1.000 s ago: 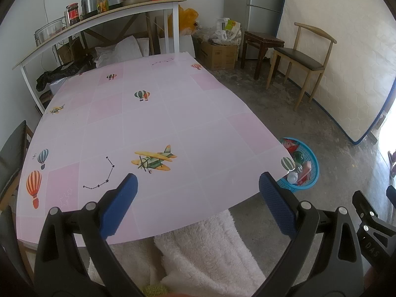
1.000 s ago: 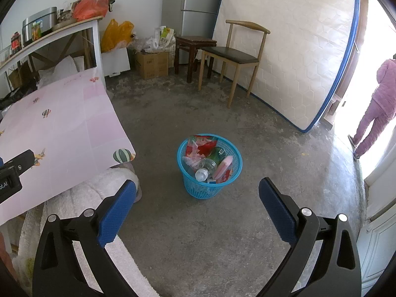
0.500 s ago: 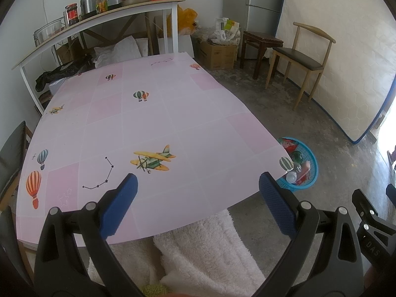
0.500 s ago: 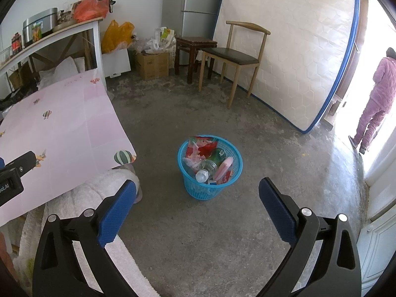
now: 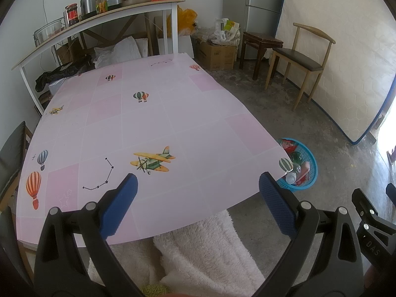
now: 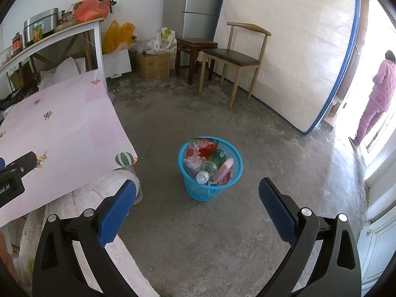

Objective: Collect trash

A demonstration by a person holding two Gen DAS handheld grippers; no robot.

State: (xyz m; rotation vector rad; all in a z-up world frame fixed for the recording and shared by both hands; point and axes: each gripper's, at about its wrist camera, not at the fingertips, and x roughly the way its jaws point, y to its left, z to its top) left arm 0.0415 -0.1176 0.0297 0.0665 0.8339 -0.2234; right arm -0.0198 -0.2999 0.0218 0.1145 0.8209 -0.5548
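A pink-clothed table [image 5: 153,123] stands on a grey concrete floor [image 6: 198,222], where a blue trash basket [image 6: 210,190] sits.

Spread left gripper [image 5: 198,188] over pink table [image 5: 148,113]

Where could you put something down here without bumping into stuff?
The pink table is bare from edge to edge. So is the floor between basket and mattress. The shelf and back corner are crowded.

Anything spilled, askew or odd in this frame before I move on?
Nothing stands out. The round blue plastic basket stands upright on the concrete floor, trash inside it, none seen around it. The pink patterned tabletop carries no items. Left gripper and right gripper are both open and hold nothing.
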